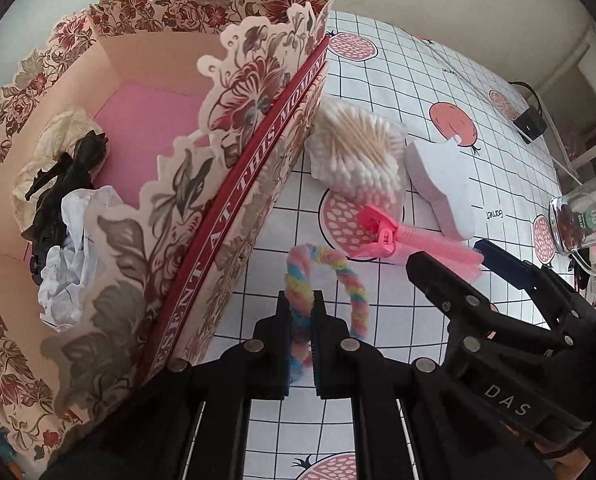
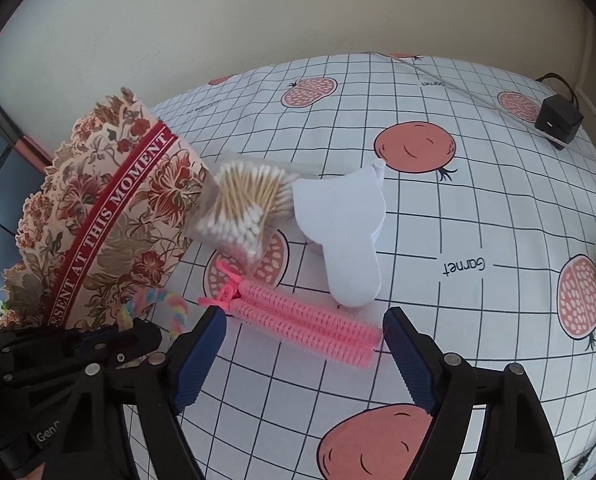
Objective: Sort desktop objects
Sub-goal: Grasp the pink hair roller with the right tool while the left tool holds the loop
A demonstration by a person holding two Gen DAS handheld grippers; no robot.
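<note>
My left gripper [image 1: 301, 300] is shut on a rainbow pipe-cleaner loop [image 1: 326, 276] and holds it beside the floral paper box [image 1: 257, 184], low by its outer wall. The loop also shows in the right wrist view [image 2: 157, 304]. My right gripper [image 2: 304, 320] is open, its blue-padded jaws on either side of the near end of a pink hair-roller clip [image 2: 298, 320] lying on the cloth. A bag of cotton swabs [image 2: 245, 208] leans against the box. A stack of white shaped paper [image 2: 346, 232] lies right of it.
The box holds a black bow, cream lace and crumpled white paper [image 1: 69, 280]. A glass mug [image 1: 578, 220] stands at the right. A black power adapter [image 2: 558, 120] and cable lie at the far right of the pomegranate-print tablecloth [image 2: 478, 208].
</note>
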